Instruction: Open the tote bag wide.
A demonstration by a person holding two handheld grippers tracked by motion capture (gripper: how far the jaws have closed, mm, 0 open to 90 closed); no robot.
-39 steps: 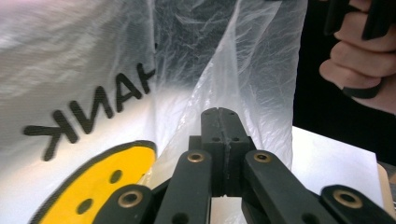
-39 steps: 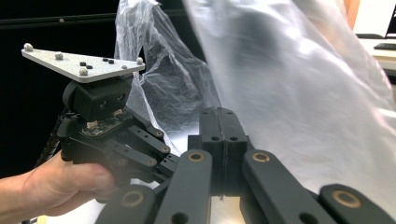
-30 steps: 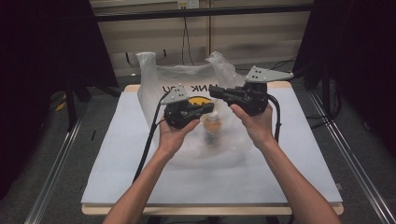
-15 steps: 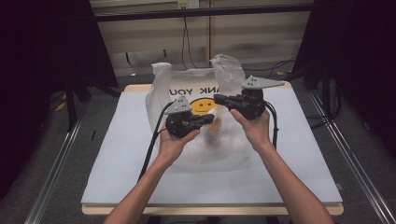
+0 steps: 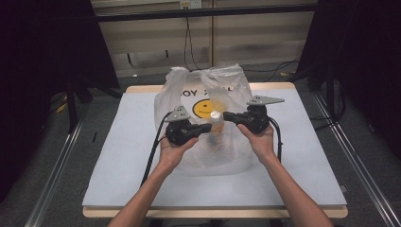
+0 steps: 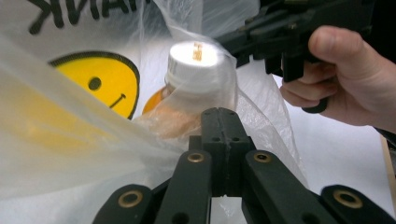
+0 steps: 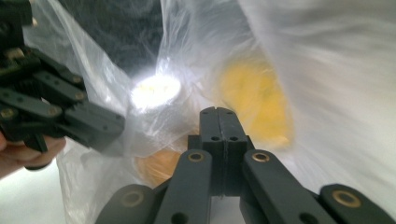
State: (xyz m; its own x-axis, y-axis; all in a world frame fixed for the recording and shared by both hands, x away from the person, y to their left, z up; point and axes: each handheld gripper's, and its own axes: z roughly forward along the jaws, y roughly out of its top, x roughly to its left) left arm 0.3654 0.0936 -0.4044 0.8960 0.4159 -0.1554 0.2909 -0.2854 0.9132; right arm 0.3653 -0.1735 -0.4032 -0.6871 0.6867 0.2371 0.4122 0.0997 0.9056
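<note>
Both the left gripper [image 5: 206, 127] and right gripper [image 5: 228, 115] pinch folds of the translucent smiley-printed plastic bag [image 5: 198, 90], jaws closed, mid-table; white-capped orange bottle [image 5: 216, 121] inside. The grey table [image 5: 118, 156] has open margins around the bag.

Thin translucent plastic bag with yellow smiley print [image 5: 203, 101] looked glossy, crinkly; white-capped orange bottle [image 6: 198, 74] shiny plastic; pale blue table cover [image 5: 302, 161] was matt.
</note>
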